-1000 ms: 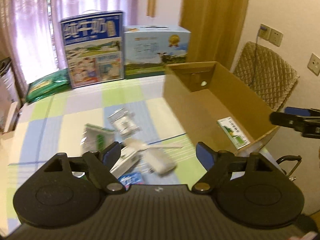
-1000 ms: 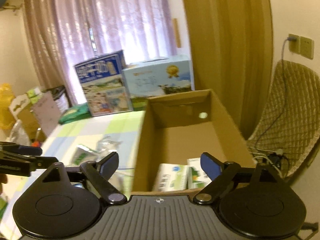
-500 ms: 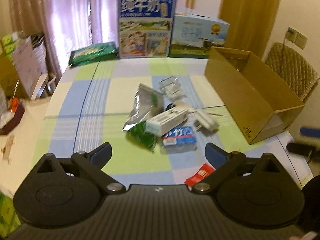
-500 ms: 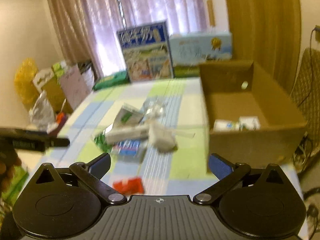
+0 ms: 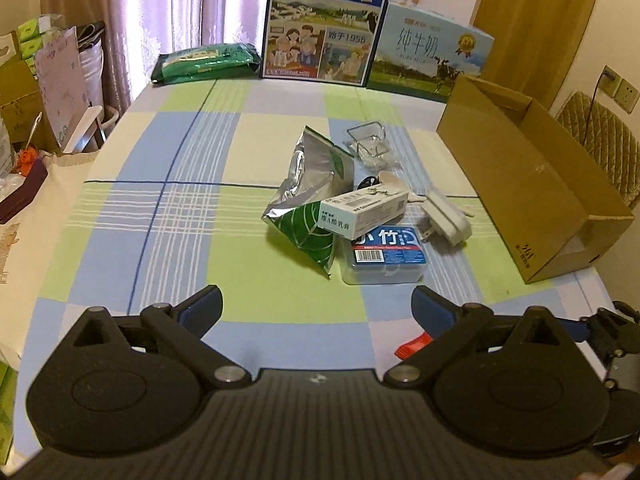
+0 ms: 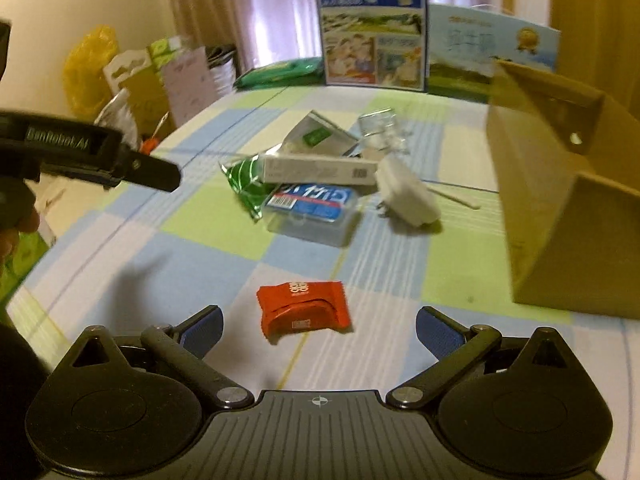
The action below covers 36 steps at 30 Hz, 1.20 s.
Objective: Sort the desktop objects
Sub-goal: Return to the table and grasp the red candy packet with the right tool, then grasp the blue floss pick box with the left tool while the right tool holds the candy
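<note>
From the left wrist camera, the left gripper [image 5: 316, 304] hangs above the near edge of the checked tablecloth [image 5: 160, 216] with its jaws spread wide and nothing between them. The pile of desktop objects lies at about 12 to 1 o'clock from it: a silver-and-green foil pouch [image 5: 312, 184], a white carton [image 5: 362, 210] lying across the pouch and a blue-labelled clear plastic case [image 5: 384, 254], a white plug adapter [image 5: 446, 220] just right of the carton, and a crumpled clear wrapper [image 5: 370, 144] behind. A red packet [image 5: 412, 346] peeks out beside the right finger at 3 o'clock. The open cardboard box [image 5: 532, 184] stands at 2 o'clock, well apart from the pile; two milk cartons [image 5: 328, 20] line the far edge at 12 o'clock. From the right wrist camera, the right gripper [image 6: 318, 330] is likewise released and empty, low over the cloth, with the red packet [image 6: 304, 308] lying flat just ahead between its fingertips at 12 o'clock, not touched. The pile sits farther on at 12 o'clock, the cardboard box [image 6: 568, 216] at 2 o'clock, and the left gripper's body [image 6: 88, 152] reaches in at 10 o'clock.
</note>
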Motion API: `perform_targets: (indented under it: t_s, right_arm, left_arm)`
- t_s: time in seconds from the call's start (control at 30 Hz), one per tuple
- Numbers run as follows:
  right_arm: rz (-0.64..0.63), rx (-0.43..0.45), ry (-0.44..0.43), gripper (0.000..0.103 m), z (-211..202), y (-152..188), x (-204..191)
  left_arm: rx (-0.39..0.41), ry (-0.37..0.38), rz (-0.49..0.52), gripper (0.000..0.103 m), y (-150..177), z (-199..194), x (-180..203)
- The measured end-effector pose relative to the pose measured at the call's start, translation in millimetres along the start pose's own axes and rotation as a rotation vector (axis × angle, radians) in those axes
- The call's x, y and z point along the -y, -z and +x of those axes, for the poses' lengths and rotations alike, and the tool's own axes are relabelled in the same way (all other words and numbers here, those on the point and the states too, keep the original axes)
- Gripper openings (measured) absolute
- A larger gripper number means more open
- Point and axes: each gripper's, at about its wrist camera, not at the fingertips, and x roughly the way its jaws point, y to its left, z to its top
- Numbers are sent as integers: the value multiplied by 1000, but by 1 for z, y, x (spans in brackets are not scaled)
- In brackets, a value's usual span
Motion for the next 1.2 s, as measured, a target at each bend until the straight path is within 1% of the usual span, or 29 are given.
perform_targets:
  t_s: [0.13,0.27,0.47,0.63,0.8,0.9,0.93,0.97,1.0,1.13,1.2]
  right_arm:
    - [-3,-6,-33,99,23,1,1]
    - [-27,-24,-52,91,43,3,2]
    - [-52,-41,-38,80,57,4,2]
    - [-92,-28,-22,74,58,7,-3]
    - [-119,-18,-11,62,58,8,-7]
    - [-113,-15,-5,56,58,7,-6]
    - [-111,-15,-6,56,59,7,-6]
    - [-111,-14,-6,53,58,7,-6]
    - [-109,-12,-10,46,57,6,-6]
    - [-107,-7,17,44,55,7,-4]
    - [-79,-5,41,43,53,6,2]
  left_arm:
    - [-19,6,15,99,0,23,4]
    - [-33,16,24,99,1,40,7]
    - [-34,31,27,99,0,55,11]
    - [-39,43,33,99,-1,63,16]
    - [-43,50,29,99,0,67,18]
    - [-46,53,29,99,0,67,18]
    - [-45,53,32,99,1,66,19]
    - [-45,54,34,99,1,66,19]
    - [-46,55,36,99,1,67,20]
    - [-47,58,43,99,1,69,23]
    - [-45,63,42,99,1,71,24]
